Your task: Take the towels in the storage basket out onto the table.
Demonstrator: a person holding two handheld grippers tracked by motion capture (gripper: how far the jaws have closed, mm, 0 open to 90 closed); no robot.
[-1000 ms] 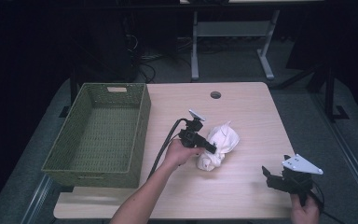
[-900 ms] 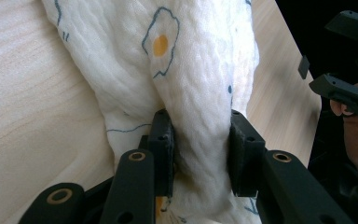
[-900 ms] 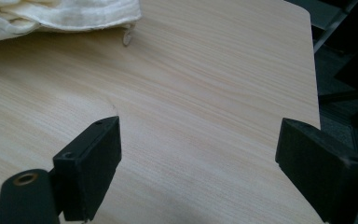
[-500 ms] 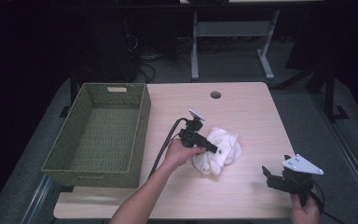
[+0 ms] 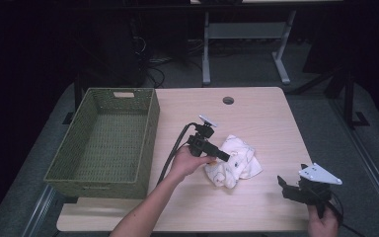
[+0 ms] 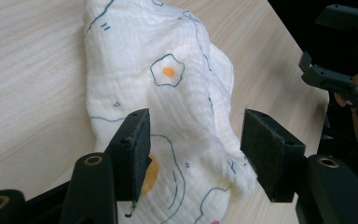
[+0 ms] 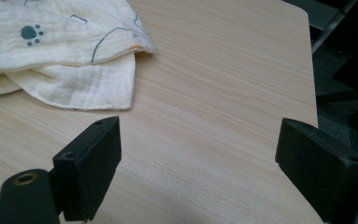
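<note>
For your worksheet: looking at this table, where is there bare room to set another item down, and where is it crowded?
Free: the far strip of the table between the basket and the right edge, around the small hole; also the near strip in front of the cloth. Crowded: the middle, where the left hand-held gripper sits over the cloth.

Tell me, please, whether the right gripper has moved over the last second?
No. The right gripper sits by the pale wooden table's near right corner, at the same distance from that edge and the round cable hole.

green woven basket (image 5: 103, 143) on table (image 5: 266, 118) left side; round hole (image 5: 228, 100) nr far edge.
</note>
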